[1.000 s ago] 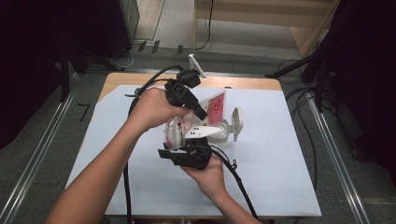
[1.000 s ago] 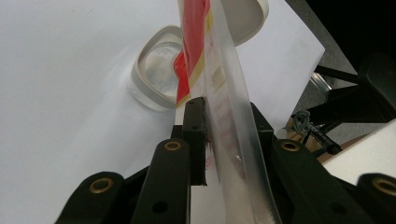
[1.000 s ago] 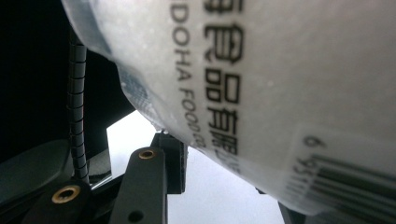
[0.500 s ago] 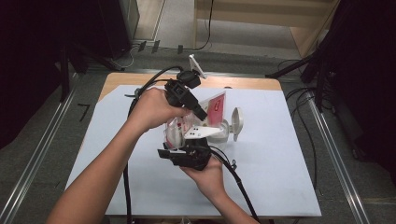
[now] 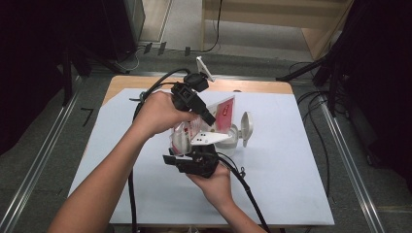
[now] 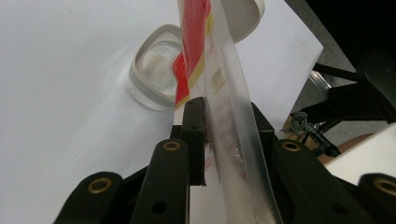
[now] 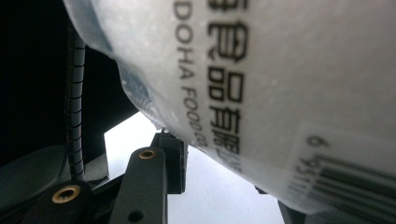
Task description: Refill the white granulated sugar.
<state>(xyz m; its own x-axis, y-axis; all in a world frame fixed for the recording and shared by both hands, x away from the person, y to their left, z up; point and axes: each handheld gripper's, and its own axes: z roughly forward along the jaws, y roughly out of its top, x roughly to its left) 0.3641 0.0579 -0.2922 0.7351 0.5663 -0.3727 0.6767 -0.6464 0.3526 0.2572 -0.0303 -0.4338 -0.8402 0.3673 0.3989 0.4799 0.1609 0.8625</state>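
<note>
Above white jar (image 5: 232,141): clear red-printed pouch (image 5: 224,112), clamped by left gripper (image 6: 205,135), right gripper (image 7: 215,154).

High view above the table (image 5: 301,194), facing forward-down; both claw views close against the shared bag (image 6: 224,116).

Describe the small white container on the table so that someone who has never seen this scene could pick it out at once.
Start at the pale sheet-covered table and look near its middle, just right of the red-and-clear plastic food bag held up there. The small round white plastic container stands on the sheet below the bag. Its hinged lid stands flipped open, unlike anything else there.
</note>
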